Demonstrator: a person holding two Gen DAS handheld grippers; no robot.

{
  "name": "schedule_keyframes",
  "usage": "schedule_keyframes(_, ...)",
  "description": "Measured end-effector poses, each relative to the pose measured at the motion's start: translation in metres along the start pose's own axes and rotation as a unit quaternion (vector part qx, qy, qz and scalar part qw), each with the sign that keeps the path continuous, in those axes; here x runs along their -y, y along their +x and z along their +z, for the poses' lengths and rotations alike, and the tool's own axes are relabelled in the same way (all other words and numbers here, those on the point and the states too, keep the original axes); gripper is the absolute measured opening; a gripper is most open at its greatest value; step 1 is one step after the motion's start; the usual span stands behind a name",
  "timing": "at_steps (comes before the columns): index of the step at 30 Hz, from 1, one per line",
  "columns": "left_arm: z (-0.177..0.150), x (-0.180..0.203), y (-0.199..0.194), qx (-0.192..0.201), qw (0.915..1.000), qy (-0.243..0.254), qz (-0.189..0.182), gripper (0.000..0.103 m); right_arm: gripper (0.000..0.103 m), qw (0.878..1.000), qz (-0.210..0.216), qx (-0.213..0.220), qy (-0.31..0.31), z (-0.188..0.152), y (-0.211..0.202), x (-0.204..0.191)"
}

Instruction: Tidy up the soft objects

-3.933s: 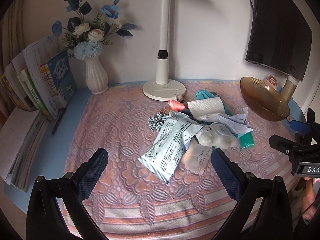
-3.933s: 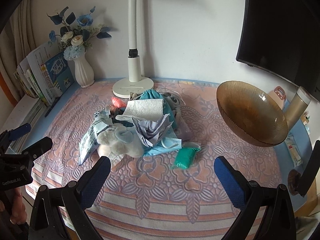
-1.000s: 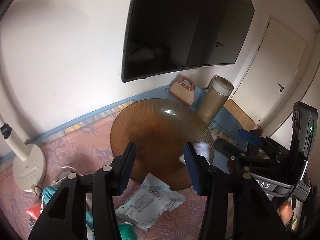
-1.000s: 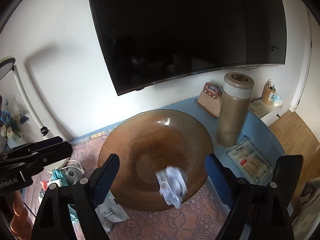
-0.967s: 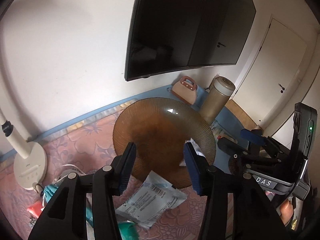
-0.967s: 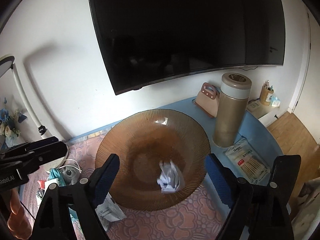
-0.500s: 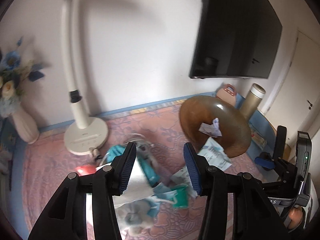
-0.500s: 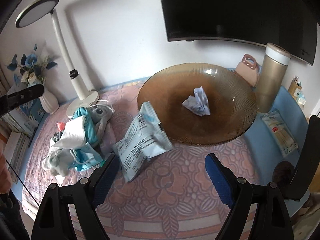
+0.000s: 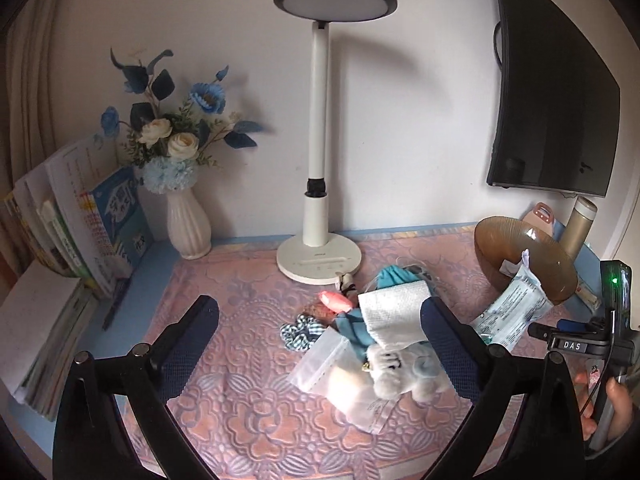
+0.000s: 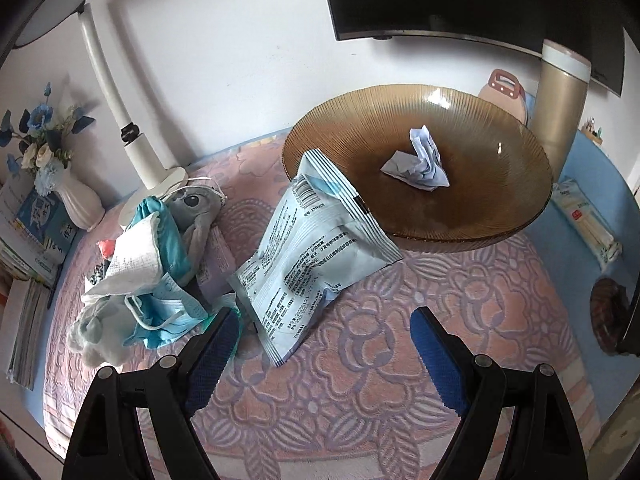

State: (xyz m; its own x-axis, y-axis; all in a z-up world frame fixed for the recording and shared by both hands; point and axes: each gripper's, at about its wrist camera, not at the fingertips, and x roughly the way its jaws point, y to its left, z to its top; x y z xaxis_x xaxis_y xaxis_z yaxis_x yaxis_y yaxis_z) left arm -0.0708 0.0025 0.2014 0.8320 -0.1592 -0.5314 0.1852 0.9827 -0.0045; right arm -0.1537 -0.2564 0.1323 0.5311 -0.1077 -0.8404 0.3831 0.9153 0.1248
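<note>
A brown ribbed glass bowl (image 10: 472, 216) stands at the right of the pink mat and holds a crumpled white tissue (image 10: 420, 162). A pale blue wipes packet (image 10: 308, 256) leans against the bowl's front left rim; it also shows in the left wrist view (image 9: 512, 308). A pile of soft things lies left of it: a white cloth (image 9: 390, 312), a grey plush toy (image 9: 400, 370), a blue face mask (image 10: 168, 312), a clear bag (image 9: 320, 360). My left gripper (image 9: 320, 344) is open and empty above the pile. My right gripper (image 10: 324, 344) is open and empty in front of the packet.
A white desk lamp (image 9: 320, 256), a white vase of blue flowers (image 9: 188, 224) and a stack of books (image 9: 72, 240) stand at the back left. A gold flask (image 10: 560, 96) and a packet of cotton swabs (image 10: 588, 220) are right of the bowl. A dark monitor (image 9: 552, 120) hangs on the wall.
The tissue dropped into the bowl. The left gripper let go of the wipes packet, swung left and opened wide over the pile. The right gripper pulled back from the bowl.
</note>
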Motion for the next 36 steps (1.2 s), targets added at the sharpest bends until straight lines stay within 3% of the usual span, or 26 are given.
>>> schedule_keyframes(8,-0.045,-0.021,0.032,-0.055,0.9976,-0.04,0.008,0.101,0.086,1.0,-0.006,0.004,0.008,0.006,0.021,-0.007)
schedule_keyframes(13,-0.056,-0.028,0.042,-0.074,0.9955,-0.06,-0.003,0.101,0.083,1.0,-0.004,0.01,0.002,0.012,0.031,-0.017)
schedule_keyframes(16,-0.06,-0.026,0.042,-0.073,0.9959,-0.052,0.004,0.101,0.074,1.0,0.005,0.016,0.0,0.016,0.036,-0.022)
schedule_keyframes(19,-0.061,-0.026,0.044,-0.076,0.996,-0.046,0.004,0.101,0.053,1.0,0.018,0.017,0.0,0.02,0.039,-0.025)
schedule_keyframes(20,-0.061,-0.026,0.044,-0.077,0.996,-0.046,0.003,0.101,0.041,1.0,0.023,0.014,-0.004,0.021,0.039,-0.027)
schedule_keyframes(23,-0.063,-0.024,0.045,-0.078,0.996,-0.043,0.0,0.101,0.031,0.999,0.027,0.028,-0.02,0.022,0.032,-0.033)
schedule_keyframes(36,-0.065,-0.014,0.048,-0.079,0.9965,-0.024,-0.011,0.101,0.025,0.993,0.042,0.098,-0.051,0.043,-0.03,-0.048)
